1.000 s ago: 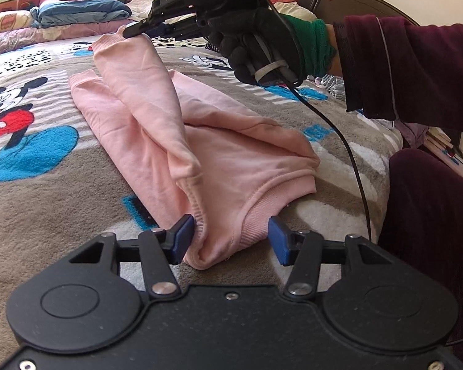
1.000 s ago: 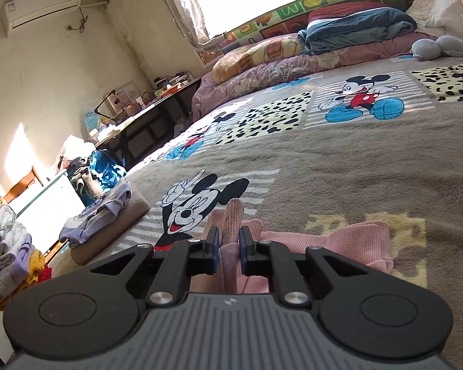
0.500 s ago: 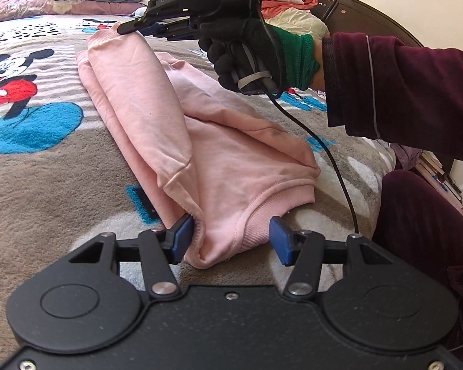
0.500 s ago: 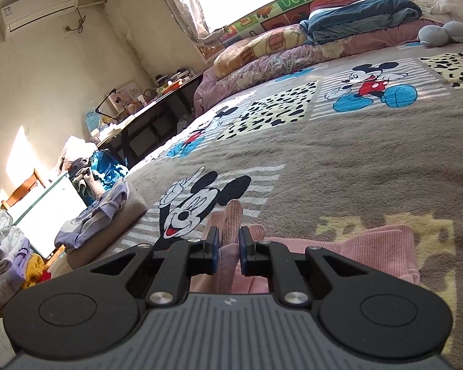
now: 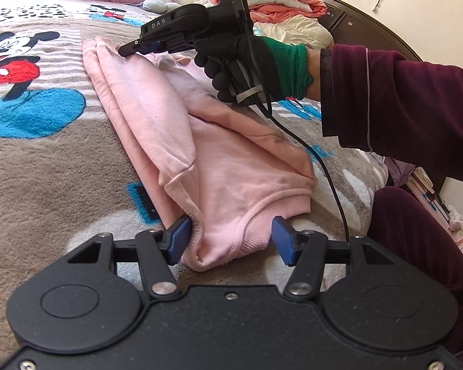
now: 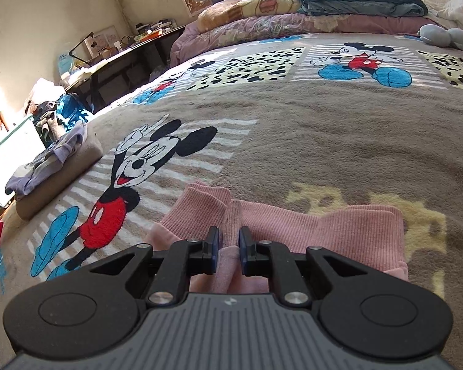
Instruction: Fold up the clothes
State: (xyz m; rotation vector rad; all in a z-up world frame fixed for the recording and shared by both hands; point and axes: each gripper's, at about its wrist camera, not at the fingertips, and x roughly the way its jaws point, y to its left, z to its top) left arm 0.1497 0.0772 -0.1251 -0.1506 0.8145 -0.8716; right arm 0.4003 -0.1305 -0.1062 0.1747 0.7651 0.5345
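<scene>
Our pink sweatshirt (image 5: 182, 141) lies lengthwise away from our left gripper (image 5: 228, 237), jaws wide around its neckband; our right gripper (image 6: 228, 246), jaws nearly closed, pinches a ribbed cuff (image 6: 231, 215).

Quick count from where I'm standing: one pink sweater (image 5: 219, 154) on the bed, with two ribbed cuffs (image 6: 200, 212) showing at its far end. Two grippers: the left gripper (image 5: 230, 239) and the right gripper (image 6: 228, 248), two fingers each, so four blue pads (image 5: 179, 237) total. One gloved hand (image 5: 247, 64) in sight, one black cable (image 5: 327, 178). The blanket (image 6: 324, 141) has at least three Mickey prints (image 6: 132, 178) that I can make out, plus some spotted squares (image 6: 250, 71), three or so. One small stack of folded clothes (image 6: 55, 157) at the bed edge. One desk (image 6: 120, 58) by the wall.
</scene>
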